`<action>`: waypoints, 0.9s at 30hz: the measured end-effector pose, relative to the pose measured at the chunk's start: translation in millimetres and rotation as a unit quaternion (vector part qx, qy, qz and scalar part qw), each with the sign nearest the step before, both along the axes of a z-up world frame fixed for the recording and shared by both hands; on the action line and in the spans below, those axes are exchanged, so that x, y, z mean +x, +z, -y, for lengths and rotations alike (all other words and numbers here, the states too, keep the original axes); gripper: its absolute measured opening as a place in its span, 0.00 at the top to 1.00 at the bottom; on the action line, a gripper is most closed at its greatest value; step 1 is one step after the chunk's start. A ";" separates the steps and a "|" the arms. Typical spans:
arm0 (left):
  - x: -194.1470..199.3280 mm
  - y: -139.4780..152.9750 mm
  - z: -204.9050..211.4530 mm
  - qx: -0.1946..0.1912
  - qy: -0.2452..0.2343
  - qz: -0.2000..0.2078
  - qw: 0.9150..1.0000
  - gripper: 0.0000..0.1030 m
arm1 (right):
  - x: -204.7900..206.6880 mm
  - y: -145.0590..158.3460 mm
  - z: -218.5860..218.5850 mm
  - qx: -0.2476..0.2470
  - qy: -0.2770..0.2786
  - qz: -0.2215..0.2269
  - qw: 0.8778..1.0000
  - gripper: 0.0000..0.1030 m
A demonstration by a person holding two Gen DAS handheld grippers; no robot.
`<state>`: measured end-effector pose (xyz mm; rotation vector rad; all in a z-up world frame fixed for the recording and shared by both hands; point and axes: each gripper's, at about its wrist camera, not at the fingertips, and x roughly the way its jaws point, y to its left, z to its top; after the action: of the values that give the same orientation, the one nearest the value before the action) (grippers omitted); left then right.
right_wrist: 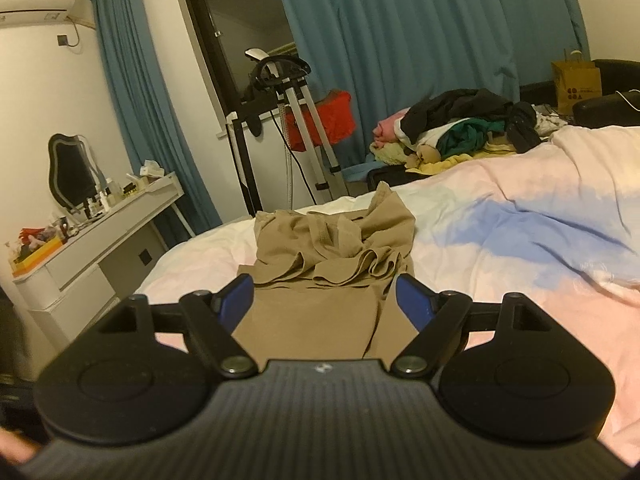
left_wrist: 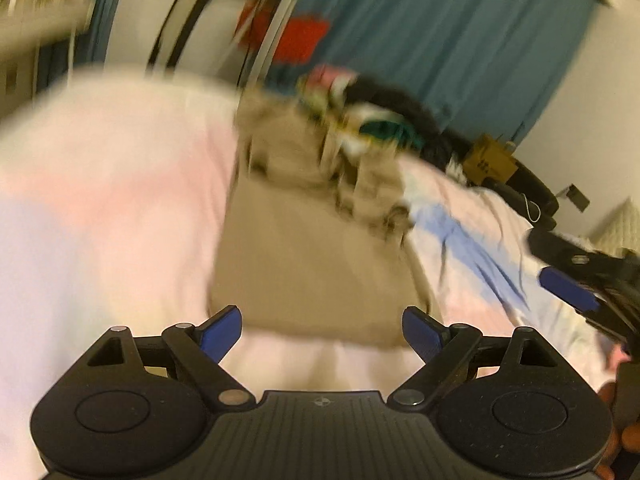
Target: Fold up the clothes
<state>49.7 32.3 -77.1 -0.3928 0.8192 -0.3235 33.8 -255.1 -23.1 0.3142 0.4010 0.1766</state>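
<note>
A tan garment (right_wrist: 332,264) lies on the bed, flat at the near end and bunched in folds at the far end; it also shows, blurred, in the left wrist view (left_wrist: 308,248). My right gripper (right_wrist: 324,300) is open and empty, just above the garment's near flat part. My left gripper (left_wrist: 322,332) is open and empty at the garment's near edge. The right gripper's blue fingertip (left_wrist: 568,290) shows at the right edge of the left wrist view.
The bed has a pink, white and blue cover (right_wrist: 520,216). A pile of mixed clothes (right_wrist: 460,128) lies at the far side. A white dresser (right_wrist: 100,232) stands left of the bed. A garment steamer stand (right_wrist: 304,120), blue curtains and a paper bag (right_wrist: 576,84) stand behind.
</note>
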 end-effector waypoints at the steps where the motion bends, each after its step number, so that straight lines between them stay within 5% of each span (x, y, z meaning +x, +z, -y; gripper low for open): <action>1: 6.8 -11.1 -3.0 -0.023 0.005 -0.028 0.999 0.16 | 1.1 -1.0 -1.0 -0.001 0.001 -0.002 1.000 0.22; 6: 37.1 -53.3 -27.0 -0.129 0.067 -0.114 0.983 0.19 | 7.6 -11.3 -5.9 -0.007 0.003 -0.027 1.000 0.22; 9: 44.0 -60.8 -41.5 -0.183 0.102 -0.120 0.970 0.20 | 17.6 -30.1 4.9 0.060 -0.002 -0.083 0.995 0.22; 15: 50.1 -72.3 -56.7 -0.199 0.161 -0.118 0.959 0.54 | 34.5 -83.2 18.8 0.303 -0.001 -0.184 0.935 0.21; 22: 50.7 -69.3 -59.1 -0.195 0.186 -0.101 0.958 0.89 | 64.3 -144.6 -4.4 0.445 0.028 -0.266 0.855 0.23; 25: 51.6 -64.6 -58.1 -0.206 0.186 -0.094 0.956 0.91 | 65.6 -149.2 1.1 0.467 0.011 -0.254 0.847 0.33; 27: 50.8 -61.8 -59.3 -0.216 0.187 -0.088 0.954 0.92 | 65.2 -151.3 8.0 0.474 -0.011 -0.246 0.845 0.49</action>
<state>100.4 91.6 -138.9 -0.9838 0.8272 -0.1099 99.1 -263.1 -174.4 1.3669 0.8067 0.2646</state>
